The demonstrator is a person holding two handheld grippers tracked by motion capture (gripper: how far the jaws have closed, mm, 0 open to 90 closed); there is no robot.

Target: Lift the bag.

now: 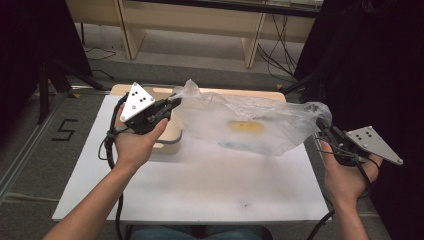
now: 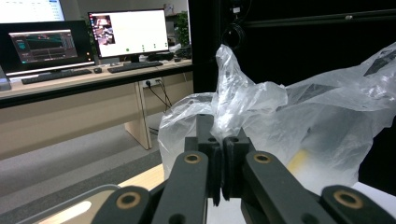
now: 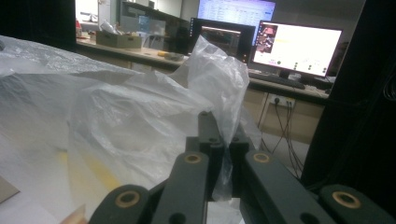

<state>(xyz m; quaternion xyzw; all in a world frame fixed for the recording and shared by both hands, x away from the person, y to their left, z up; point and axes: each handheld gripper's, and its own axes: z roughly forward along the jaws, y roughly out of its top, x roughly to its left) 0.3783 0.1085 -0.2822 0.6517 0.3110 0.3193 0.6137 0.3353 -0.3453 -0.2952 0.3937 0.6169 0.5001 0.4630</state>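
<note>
Two grippers | left gripper (image 1: 172, 104) jaws clamped on plastic bag (image 1: 250, 122) | right gripper (image 1: 322, 131) likewise

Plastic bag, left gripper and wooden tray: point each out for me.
plastic bag (image 1: 250, 122), high view, on its stretched middle above the table.
left gripper (image 1: 176, 102), high view, at its tips pinching the bag's edge.
wooden tray (image 1: 172, 134), high view, on its near right corner.

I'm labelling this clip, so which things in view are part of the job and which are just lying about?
In the job:
plastic bag, stretched between both grippers
left gripper, shut on the bag
right gripper, shut on the bag
yellow thing inside the bag

Lying about:
wooden tray
monitors
keyboard
</note>
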